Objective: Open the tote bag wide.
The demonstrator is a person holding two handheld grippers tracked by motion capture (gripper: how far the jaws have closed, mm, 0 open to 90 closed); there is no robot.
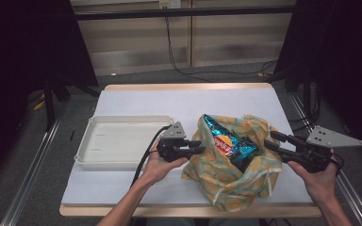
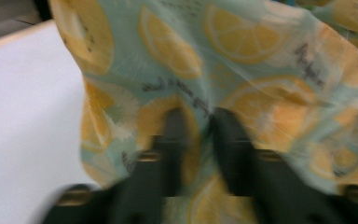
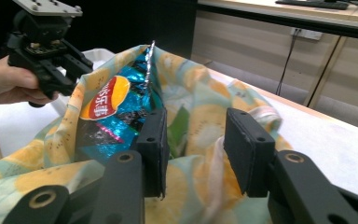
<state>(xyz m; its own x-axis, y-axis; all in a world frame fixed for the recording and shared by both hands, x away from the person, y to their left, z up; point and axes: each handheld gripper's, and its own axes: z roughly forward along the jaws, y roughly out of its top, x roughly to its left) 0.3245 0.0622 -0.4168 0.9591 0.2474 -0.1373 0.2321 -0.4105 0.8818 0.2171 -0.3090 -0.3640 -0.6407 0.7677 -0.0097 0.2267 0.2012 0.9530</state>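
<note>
Lemon-print bag [image 1: 231, 176] with chip packet [image 1: 226, 141] at bench [image 1: 136, 101] front-right; tray [image 1: 118, 141] at 9 o'clock.
Left gripper [image 1: 199, 147] jaws pinch bag's left rim; right gripper [image 1: 269, 139] jaws open, straddling right rim.

We see a table [image 1: 136, 101] with a white top and a wooden edge. On its left part lies an empty white tray [image 1: 118, 141]. Behind the table, a black cable [image 1: 171, 47] hangs from a wall socket [image 1: 168, 4] down to the grey floor [image 1: 37, 155].

The high view looks down on the table [image 1: 136, 101]; both gripper views closely face the lemon-print bag [image 1: 226, 181].
</note>
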